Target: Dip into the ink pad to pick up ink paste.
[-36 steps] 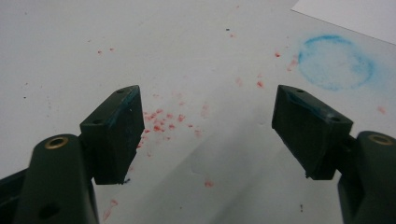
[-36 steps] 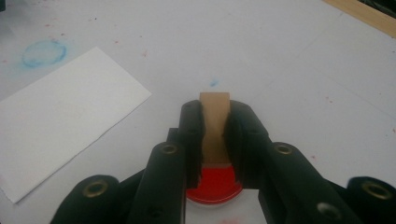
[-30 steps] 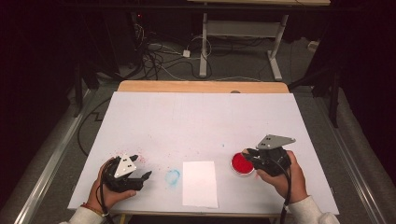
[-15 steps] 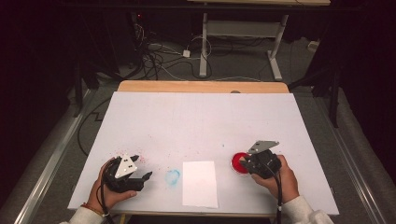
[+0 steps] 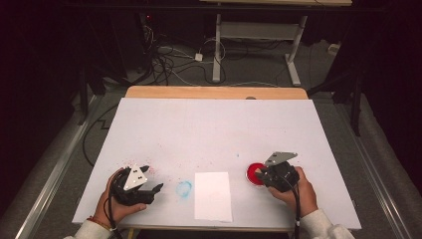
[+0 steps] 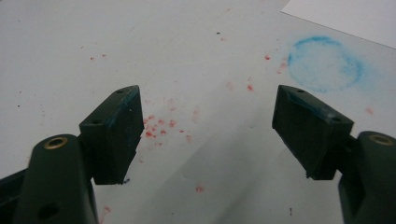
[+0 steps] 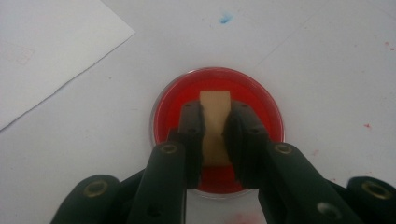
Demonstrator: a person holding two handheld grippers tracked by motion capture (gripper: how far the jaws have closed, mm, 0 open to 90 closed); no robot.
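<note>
A round red ink dish (image 7: 261, 98) lies on the white table cover, right of centre (image 5: 253, 174). My right gripper (image 7: 215, 114) is shut on a small tan block (image 7: 215, 105), whose far end is over the red surface of the dish; I cannot tell whether it touches. In the high view this gripper (image 5: 263, 175) sits at the dish's right edge, held by a hand. My left gripper (image 5: 152, 179) rests low at the front left with its jaws wide open and nothing between them (image 6: 208, 116).
A white sheet of paper (image 5: 213, 195) lies near the front edge between the grippers. A faint blue ring stain (image 6: 325, 64) and red specks mark the cover beside the left gripper. Cables and desk legs stand on the floor beyond the table's wooden far edge (image 5: 214, 92).
My right gripper has come down and slightly left with the tan block, from above the red dish to low over it. The left gripper has stayed where it was.
</note>
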